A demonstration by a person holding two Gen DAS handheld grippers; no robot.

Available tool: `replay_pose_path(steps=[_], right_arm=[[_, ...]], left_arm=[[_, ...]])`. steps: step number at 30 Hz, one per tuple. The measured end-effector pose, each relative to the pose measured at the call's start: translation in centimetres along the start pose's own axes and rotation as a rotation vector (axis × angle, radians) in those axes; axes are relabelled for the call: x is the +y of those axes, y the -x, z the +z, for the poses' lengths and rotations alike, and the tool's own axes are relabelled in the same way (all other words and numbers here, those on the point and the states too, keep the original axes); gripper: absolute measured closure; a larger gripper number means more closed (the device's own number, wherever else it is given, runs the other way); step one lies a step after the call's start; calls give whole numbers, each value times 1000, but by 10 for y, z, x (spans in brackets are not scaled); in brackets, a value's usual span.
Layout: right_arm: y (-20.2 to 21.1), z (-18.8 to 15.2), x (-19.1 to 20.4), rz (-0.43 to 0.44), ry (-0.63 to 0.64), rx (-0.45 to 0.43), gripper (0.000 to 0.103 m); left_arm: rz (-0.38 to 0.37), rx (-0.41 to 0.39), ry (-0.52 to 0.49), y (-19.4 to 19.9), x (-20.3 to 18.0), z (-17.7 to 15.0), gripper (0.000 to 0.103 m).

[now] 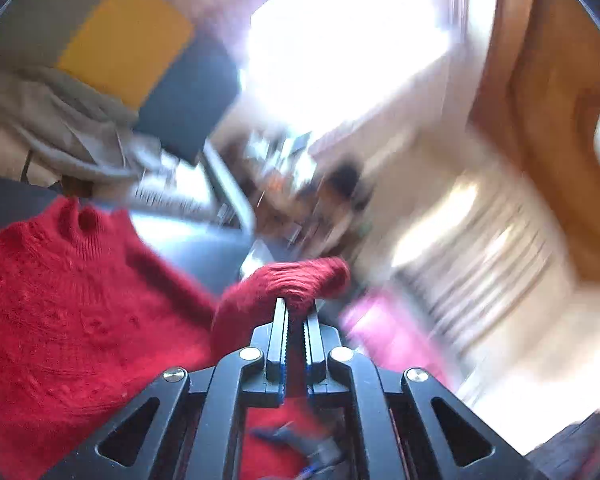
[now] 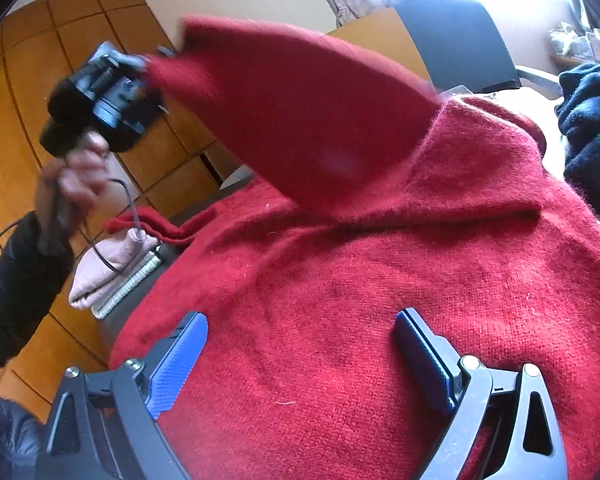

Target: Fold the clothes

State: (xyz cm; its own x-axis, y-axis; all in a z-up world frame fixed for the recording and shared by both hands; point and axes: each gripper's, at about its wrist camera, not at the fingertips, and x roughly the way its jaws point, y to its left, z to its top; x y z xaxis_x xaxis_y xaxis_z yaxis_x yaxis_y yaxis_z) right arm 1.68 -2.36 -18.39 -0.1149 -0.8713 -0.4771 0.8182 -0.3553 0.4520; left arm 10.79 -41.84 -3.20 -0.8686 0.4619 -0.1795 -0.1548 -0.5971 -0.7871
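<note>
Between your left gripper's (image 1: 296, 312) jaws sits one ribbed cuff (image 1: 300, 280), pinched tight, with the two toothed pads nearly together on the knit. That cuff ends the single sleeve (image 2: 284, 108) you hold raised off the pile, stretched up and sideways from the shoulder. From the right wrist camera your left hand (image 2: 74, 184) shows gripping the tool's handle, a black sleeve (image 2: 16, 288) over the forearm and one thin cable (image 2: 116, 224) looping down beneath it.

Your right gripper (image 2: 300, 336) has its jaws spread wide and released, holding nothing; both blue pads hover just above the body of the garment, one on each side.

You have one red sweater (image 2: 360, 300), a fuzzy knit with a turned-over collar, lying spread out, its body filling most of the right view. In the left view its neck opening and raised stitch pattern show.

Beside it you have one folded pale pink garment (image 2: 104, 268) on a white ribbed piece, and one dark navy garment (image 2: 588, 120) at the far right edge. What the clothes lie on is mostly covered; a dark surface (image 2: 128, 300) shows at the sweater's edge.

Around you stand wooden panelled cabinets (image 2: 40, 80), one dark chair back (image 2: 460, 40), and a bright window (image 1: 340, 40). The left view is heavily blurred beyond the sweater.
</note>
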Motion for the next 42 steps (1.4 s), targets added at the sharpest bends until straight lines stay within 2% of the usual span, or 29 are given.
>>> replay_pose_path(steps=[3, 4, 9, 11, 13, 17, 21, 22, 24, 27, 28, 30, 32, 36, 39, 40, 42], right_arm=[[0, 0, 1, -1, 3, 2, 6], [0, 0, 1, -1, 3, 3, 6], [5, 21, -12, -13, -95, 36, 6], [7, 29, -17, -18, -135, 49, 6], [9, 38, -22, -23, -176, 63, 7], [13, 55, -33, -33, -257, 90, 7], [17, 72, -43, -43, -338, 117, 7], [19, 80, -47, -60, -342, 106, 7], [25, 99, -53, -97, -330, 77, 7], [34, 134, -57, -157, -281, 33, 7], [37, 146, -57, -180, -264, 18, 7], [42, 164, -59, -209, -260, 2, 7], [44, 179, -57, -241, -249, -3, 7], [34, 188, -41, -209, -193, 85, 7], [0, 172, -13, -170, -55, 275, 6], [-15, 162, -3, -188, 15, 376, 6], [-37, 134, 8, -297, 152, 553, 6]], left_arm=[[23, -92, 61, 44, 15, -7, 98], [44, -98, 78, 53, 21, -11, 98], [256, 12, 141, 58, 66, -52, 98], [318, 44, 171, 57, 82, -69, 99], [390, 61, 145, 57, 85, -80, 98], [403, 58, 36, 61, 60, -73, 98], [326, 55, -86, 53, 15, -41, 98], [283, 56, -133, 50, 0, -35, 98], [109, 81, -233, 43, -42, -38, 98], [-141, 200, -326, 25, -87, -69, 98], [-201, 259, -353, 14, -98, -84, 98], [-271, 407, -396, -11, -113, -121, 98], [-283, 556, -424, -40, -118, -162, 98], [-255, 730, -407, -85, -106, -220, 98], [-228, 766, -369, -105, -97, -242, 98], [-212, 759, -357, -108, -95, -245, 98], [-185, 737, -341, -106, -92, -246, 97]])
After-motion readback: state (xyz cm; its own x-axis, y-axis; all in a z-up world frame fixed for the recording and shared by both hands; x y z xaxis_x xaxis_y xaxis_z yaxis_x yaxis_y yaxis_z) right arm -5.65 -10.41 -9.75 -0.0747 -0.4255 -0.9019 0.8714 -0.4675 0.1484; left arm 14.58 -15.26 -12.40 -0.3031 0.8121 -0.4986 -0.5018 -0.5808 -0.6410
